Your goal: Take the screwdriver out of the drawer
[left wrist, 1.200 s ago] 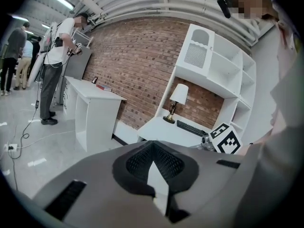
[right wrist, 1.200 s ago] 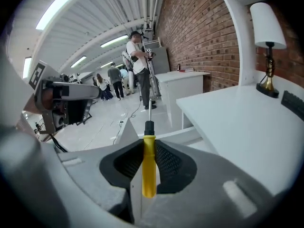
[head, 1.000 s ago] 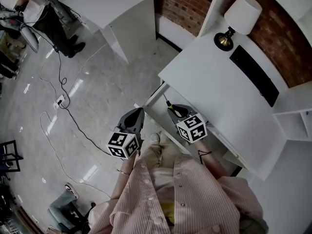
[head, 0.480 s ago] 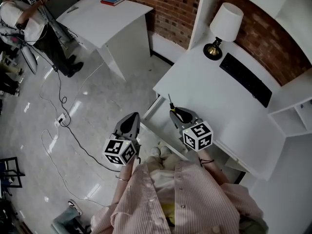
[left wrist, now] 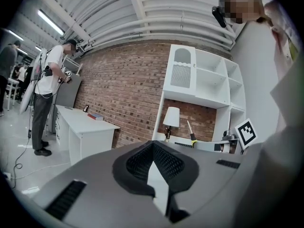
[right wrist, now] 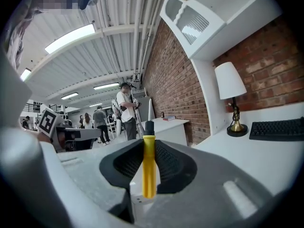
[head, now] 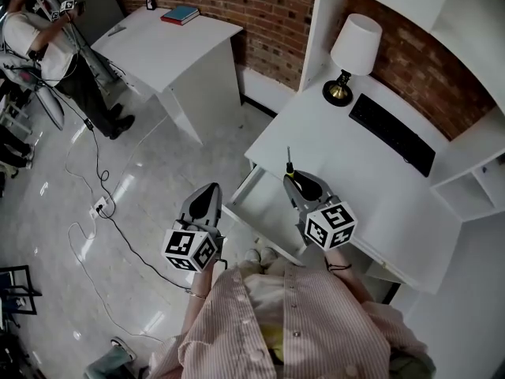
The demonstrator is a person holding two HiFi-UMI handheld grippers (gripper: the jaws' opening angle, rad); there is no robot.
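Note:
The screwdriver (head: pixel 289 169) has a yellow handle (right wrist: pixel 148 165), a black collar and a thin metal shaft that points away from me. My right gripper (head: pixel 298 181) is shut on the handle and holds it in the air above the front edge of the white desk (head: pixel 347 172), beside the open white drawer (head: pixel 260 208). The left gripper view also shows the screwdriver (left wrist: pixel 190 131), off to its right. My left gripper (head: pixel 207 194) hovers over the floor left of the drawer. Its jaws are shut with nothing between them (left wrist: pixel 153 146).
A table lamp (head: pixel 351 50) and a black keyboard (head: pixel 392 134) stand on the desk by the brick wall. White shelving (head: pixel 481 180) rises at the right. A second white desk (head: pixel 170 42) carries a book (head: pixel 181 14). A person (head: pixel 39 38) stands far left; cables (head: pixel 102 204) lie on the floor.
Both grippers have risen. The right one has lifted the screwdriver out of the drawer and up toward the desk top. The left one stays shut and empty.

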